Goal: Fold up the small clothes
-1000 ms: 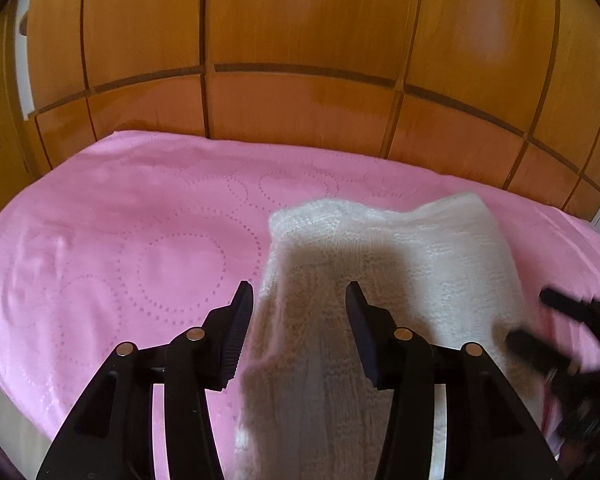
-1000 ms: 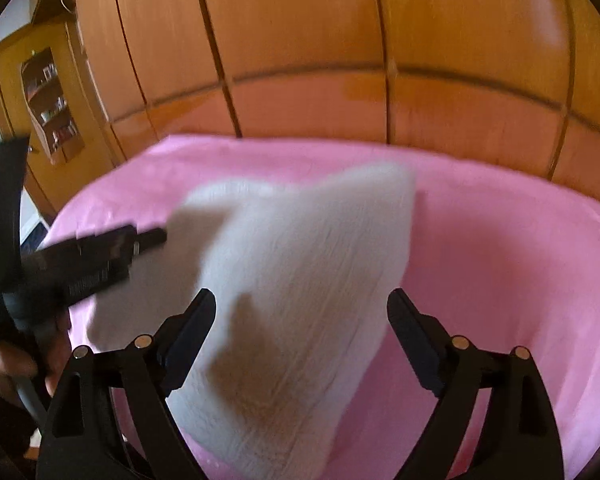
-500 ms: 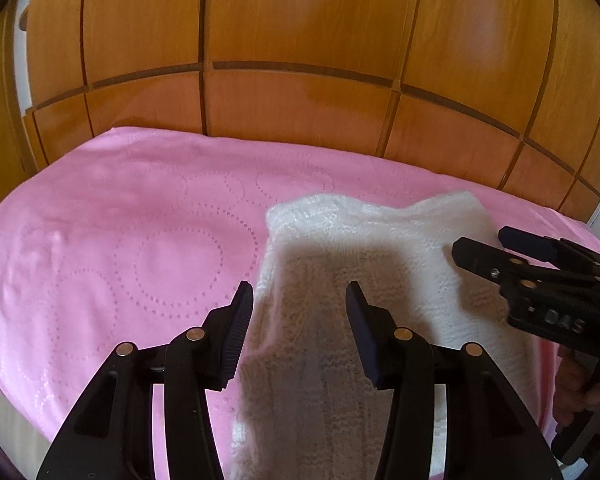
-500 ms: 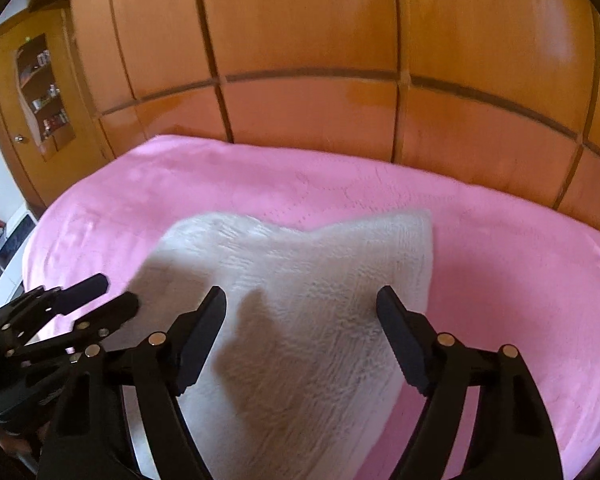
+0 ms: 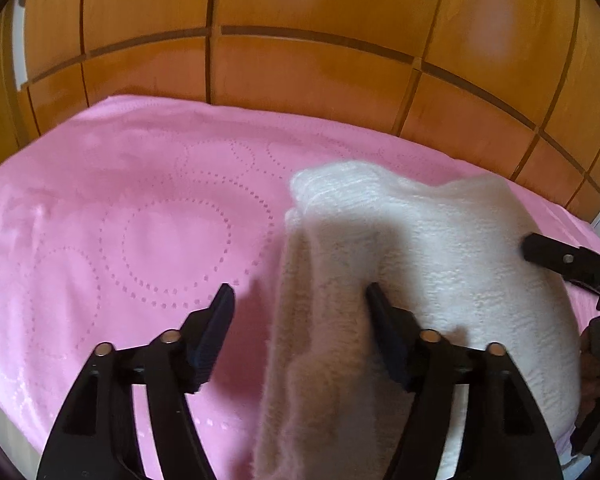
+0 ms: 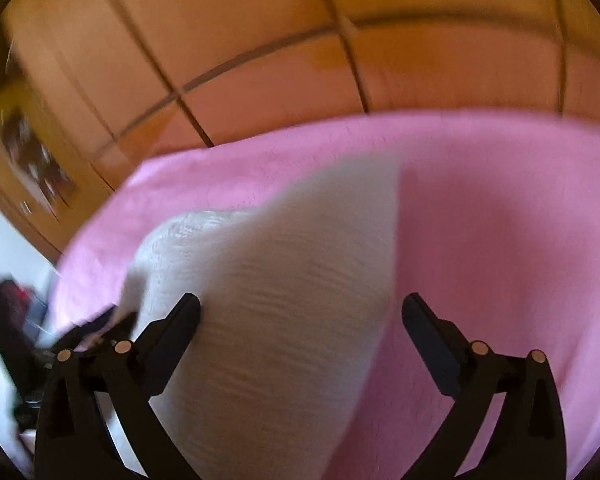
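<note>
A white knitted garment [image 5: 412,264] lies folded on the pink bedspread [image 5: 140,216]. My left gripper [image 5: 300,308] is open, its jaws either side of the garment's left edge, holding nothing. My right gripper [image 6: 300,312] is open over the garment [image 6: 284,320], which fills the space between its jaws; that view is blurred. The right gripper also shows at the right edge of the left wrist view [image 5: 556,256]. The left gripper shows dimly at the lower left of the right wrist view [image 6: 80,336].
Wooden panelled wardrobe doors [image 5: 300,60] stand right behind the bed. The bedspread's near edge [image 5: 4,408] drops off at lower left. A wooden shelf unit [image 6: 32,160] stands at the left of the right wrist view.
My left gripper has opened wider and shifted left of the garment's edge. My right gripper has swung down and to the left over the garment, blurring its view.
</note>
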Demonstrator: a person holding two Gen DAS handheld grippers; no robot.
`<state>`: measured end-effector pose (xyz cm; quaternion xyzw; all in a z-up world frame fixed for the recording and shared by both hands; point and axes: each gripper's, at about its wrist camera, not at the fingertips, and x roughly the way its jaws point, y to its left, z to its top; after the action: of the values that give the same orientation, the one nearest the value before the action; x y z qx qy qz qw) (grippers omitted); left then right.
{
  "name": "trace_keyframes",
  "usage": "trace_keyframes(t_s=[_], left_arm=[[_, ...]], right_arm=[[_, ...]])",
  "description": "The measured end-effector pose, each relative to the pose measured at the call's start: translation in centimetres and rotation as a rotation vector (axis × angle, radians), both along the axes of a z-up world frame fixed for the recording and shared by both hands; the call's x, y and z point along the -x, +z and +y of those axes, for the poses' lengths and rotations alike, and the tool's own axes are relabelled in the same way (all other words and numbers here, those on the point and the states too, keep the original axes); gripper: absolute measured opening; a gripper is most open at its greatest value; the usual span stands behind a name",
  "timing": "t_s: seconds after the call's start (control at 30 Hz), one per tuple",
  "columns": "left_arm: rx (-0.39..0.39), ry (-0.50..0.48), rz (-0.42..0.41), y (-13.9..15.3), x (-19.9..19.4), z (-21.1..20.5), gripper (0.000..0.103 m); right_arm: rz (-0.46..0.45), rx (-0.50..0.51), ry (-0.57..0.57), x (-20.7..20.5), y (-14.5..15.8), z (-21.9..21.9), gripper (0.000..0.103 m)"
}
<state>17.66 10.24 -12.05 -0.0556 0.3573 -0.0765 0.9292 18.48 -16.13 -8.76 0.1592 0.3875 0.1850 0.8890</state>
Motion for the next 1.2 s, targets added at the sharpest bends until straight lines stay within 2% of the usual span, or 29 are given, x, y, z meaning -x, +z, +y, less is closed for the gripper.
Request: trace_keyframes(t_s=[0.17,0.27,0.33,0.37,0.4,0.43,0.53,0.67,0.77,0.87,1.0,1.1,1.13,1.2], left_arm=[[0.217,-0.072,0.071,-1.6,-1.2,2.9,0.072],[0.349,-0.112,0.116,-2.8,-1.9,4.3,0.069],[0.427,-0.148,0.126,-3.5,-2.0,4.8,0.057],[0.454,-0.163,0.13,-3.7,-2.0,4.8,0.052],[0.496,-0.183,0.136,-4.0,-1.9,4.8,0.041],[0.535,-0.204,0.138,-4.1,-1.8,4.8,0.034],[0.567,-0.236,0.116,-3.6,-0.9,4.4,0.027],[0.554,-0.294,0.094,-1.6,-0.1,2.1,0.027],[0.536,-0.375,0.087,0.2,-0.2,-1.8,0.027],[0.506,-0.479,0.092,1.9,-1.1,-7.6,0.027],[0.44,-0.626,0.098,4.5,-2.7,-18.1,0.027],[0.384,-0.7,0.133,5.0,-3.6,-25.5,0.027],[0.335,-0.729,0.147,4.7,-3.7,-29.0,0.027],[0.24,-0.734,0.168,3.9,-3.6,-33.3,0.027]], right_arm=[[0.104,-0.221,0.107,-1.1,-2.7,-1.8,0.1],[0.135,-0.298,0.149,-1.5,-3.9,-1.7,0.1],[0.133,-0.304,0.19,-1.7,-4.0,-0.7,0.088],[0.139,-0.301,0.198,-1.8,-4.0,-0.3,0.085],[0.138,-0.285,0.203,-1.9,-4.0,0.3,0.08],[0.134,-0.275,0.204,-1.9,-3.9,0.6,0.072],[0.115,-0.262,0.189,-1.1,-2.8,0.3,0.057],[0.04,-0.253,0.184,1.5,-0.4,-0.8,0.053],[-0.029,-0.263,0.153,3.7,1.4,-3.6,0.052],[-0.095,-0.269,0.092,5.3,3.4,-7.9,0.052],[-0.158,-0.24,-0.047,7.5,5.0,-16.2,0.052],[-0.152,-0.217,-0.18,8.6,4.4,-22.9,0.053],[-0.142,-0.209,-0.213,8.8,4.0,-24.5,0.054],[-0.094,-0.163,-0.335,9.4,2.1,-28.5,0.057]])
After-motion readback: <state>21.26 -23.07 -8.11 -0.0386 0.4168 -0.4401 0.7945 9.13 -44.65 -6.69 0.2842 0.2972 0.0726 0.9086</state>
